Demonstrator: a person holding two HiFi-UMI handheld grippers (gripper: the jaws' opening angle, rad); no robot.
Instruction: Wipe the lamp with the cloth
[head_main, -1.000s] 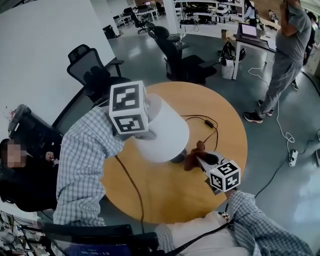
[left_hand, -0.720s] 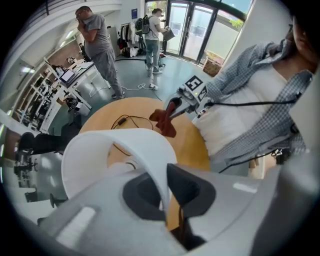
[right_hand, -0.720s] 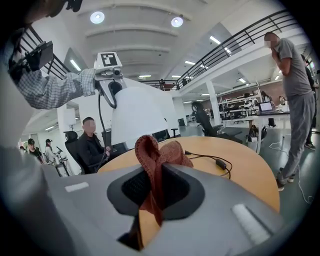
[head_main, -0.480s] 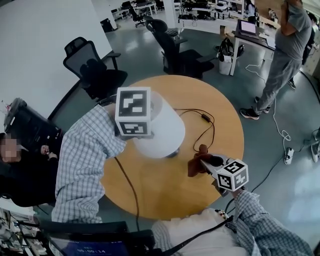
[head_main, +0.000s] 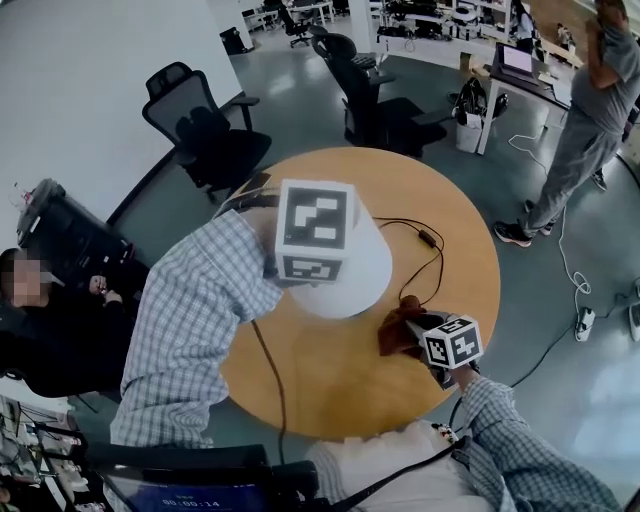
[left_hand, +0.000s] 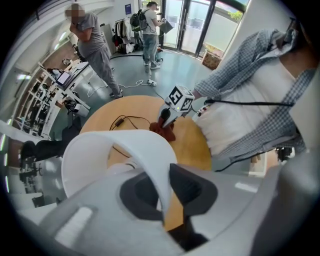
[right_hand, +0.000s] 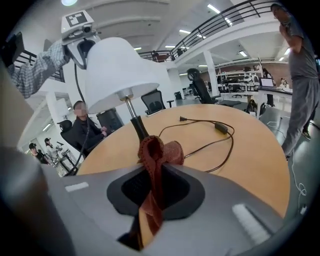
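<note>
— What has the right claw (right_hand: 152, 187) got?

— Its jaws are clamped on a reddish-brown knitted cloth (right_hand: 159, 150), which is bunched up and pokes out just ahead of the tips. Beyond that stands the lamp's dark stem (right_hand: 136, 122), with the white lampshade (right_hand: 117, 70) above and to the left. The cord (right_hand: 210, 131) loops over the round wooden table (right_hand: 250, 165) off to the right.

— And the left claw (left_hand: 164, 192)?

— It points down over the shade's top rim, with the thin wall running between its pads. The jaws have just been opening, and a sliver of gap shows on one side, so I'd call the hold slack.

— How will the shade handle?

— Light, thin and easily dented, I'd guess, and the lamp is probably top-heavy. It's better steadied by the rim or the stem, with gentle pressure. The cloth is soft and limp, so a pinch at a fold leaves enough loose to wipe with.
</note>
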